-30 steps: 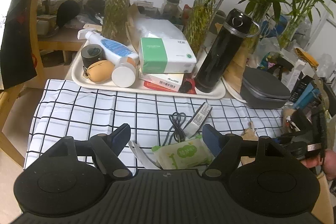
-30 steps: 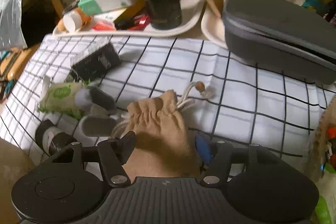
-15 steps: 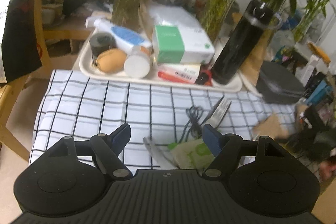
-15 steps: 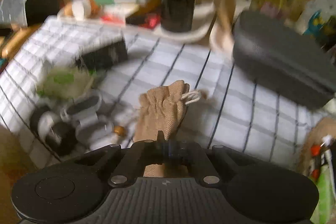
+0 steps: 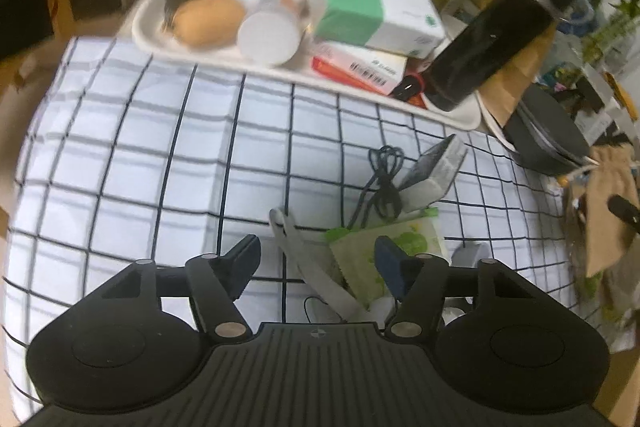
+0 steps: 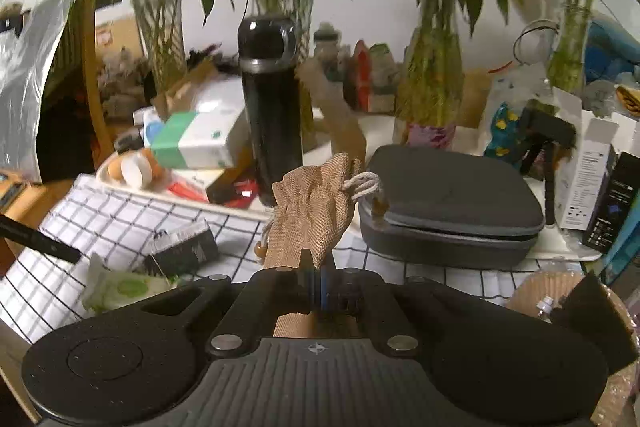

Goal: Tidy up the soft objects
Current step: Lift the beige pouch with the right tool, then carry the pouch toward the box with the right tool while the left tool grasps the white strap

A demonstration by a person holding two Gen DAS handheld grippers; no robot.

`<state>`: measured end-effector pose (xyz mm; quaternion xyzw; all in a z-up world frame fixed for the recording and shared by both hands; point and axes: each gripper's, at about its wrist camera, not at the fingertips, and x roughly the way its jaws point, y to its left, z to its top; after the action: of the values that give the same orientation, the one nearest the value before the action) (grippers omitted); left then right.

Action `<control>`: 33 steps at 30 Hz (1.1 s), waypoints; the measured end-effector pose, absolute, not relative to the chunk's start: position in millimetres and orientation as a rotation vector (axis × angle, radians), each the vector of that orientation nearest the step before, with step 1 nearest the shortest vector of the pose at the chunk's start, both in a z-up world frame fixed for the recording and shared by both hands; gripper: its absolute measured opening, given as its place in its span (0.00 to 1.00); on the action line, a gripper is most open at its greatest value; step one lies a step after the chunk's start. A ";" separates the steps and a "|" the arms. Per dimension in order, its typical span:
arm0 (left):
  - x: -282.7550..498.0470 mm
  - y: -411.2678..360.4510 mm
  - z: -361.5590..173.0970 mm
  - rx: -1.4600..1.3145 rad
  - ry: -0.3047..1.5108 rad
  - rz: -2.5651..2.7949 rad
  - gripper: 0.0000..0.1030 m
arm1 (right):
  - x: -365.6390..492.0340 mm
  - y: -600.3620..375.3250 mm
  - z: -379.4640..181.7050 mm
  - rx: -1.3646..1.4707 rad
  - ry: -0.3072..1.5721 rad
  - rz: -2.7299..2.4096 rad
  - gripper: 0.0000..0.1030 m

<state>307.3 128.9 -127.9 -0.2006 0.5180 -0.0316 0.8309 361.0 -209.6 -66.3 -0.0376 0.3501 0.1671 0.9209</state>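
Both jaws pinching tan pouch [image 6: 312, 203], lifted

Nothing I can actually read here. The white-and-red box [image 5: 362, 69] on the tray shows a barcode and a smear of print, too blurred to make out. The green-and-white box [image 5: 372, 7] carries a small round green mark, no legible letters. Off to my right, the white carton [image 6: 586, 183] and the black box [image 6: 614, 203] have lines of tiny print, unreadable.
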 end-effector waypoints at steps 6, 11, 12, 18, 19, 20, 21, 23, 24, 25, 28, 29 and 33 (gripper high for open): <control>312.1 143.9 -148.3 -0.559 1.156 -0.048 0.41 | 349.4 -206.5 -57.8 -0.058 0.698 0.346 0.05; 317.5 144.9 -164.9 -0.639 1.193 -0.062 0.36 | 341.9 -203.4 -52.8 -0.056 0.687 0.355 0.05; 318.1 144.1 -166.9 -0.646 1.191 -0.061 0.36 | 340.9 -203.1 -52.1 -0.057 0.685 0.357 0.05; 317.0 145.5 -173.5 -0.703 1.175 -0.047 0.16 | 340.8 -204.8 -52.4 -0.057 0.686 0.355 0.05; 316.7 145.3 -175.2 -0.708 1.178 -0.044 0.11 | 341.0 -205.1 -52.3 -0.057 0.685 0.354 0.05; 316.3 145.2 -175.5 -0.706 1.180 -0.042 0.07 | 341.1 -205.1 -52.2 -0.057 0.685 0.354 0.05; 316.4 144.1 -175.4 -0.699 1.179 -0.043 0.07 | 341.0 -204.7 -52.2 -0.058 0.685 0.355 0.05; 315.4 142.3 -170.7 -0.683 1.153 -0.040 0.05 | 340.7 -203.1 -52.0 -0.064 0.683 0.357 0.05; 315.1 142.4 -167.7 -0.679 1.137 -0.042 0.04 | 340.5 -202.5 -51.7 -0.066 0.681 0.359 0.05; 314.2 142.4 -163.5 -0.675 1.115 -0.044 0.04 | 340.5 -202.4 -51.3 -0.066 0.680 0.360 0.05; 312.6 140.5 -153.0 -0.645 1.071 -0.046 0.04 | 339.3 -204.0 -49.2 -0.055 0.672 0.358 0.05; 311.8 139.4 -149.9 -0.635 1.061 -0.045 0.04 | 339.1 -205.5 -48.8 -0.047 0.671 0.358 0.05; 307.3 134.6 -129.4 -0.599 0.982 -0.059 0.04 | 334.9 -212.9 -44.3 0.022 0.671 0.379 0.05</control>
<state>307.3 134.6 -129.4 -0.2834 0.4641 -0.0277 0.8388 334.9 -212.9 -44.3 0.0110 0.3272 0.1850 0.9266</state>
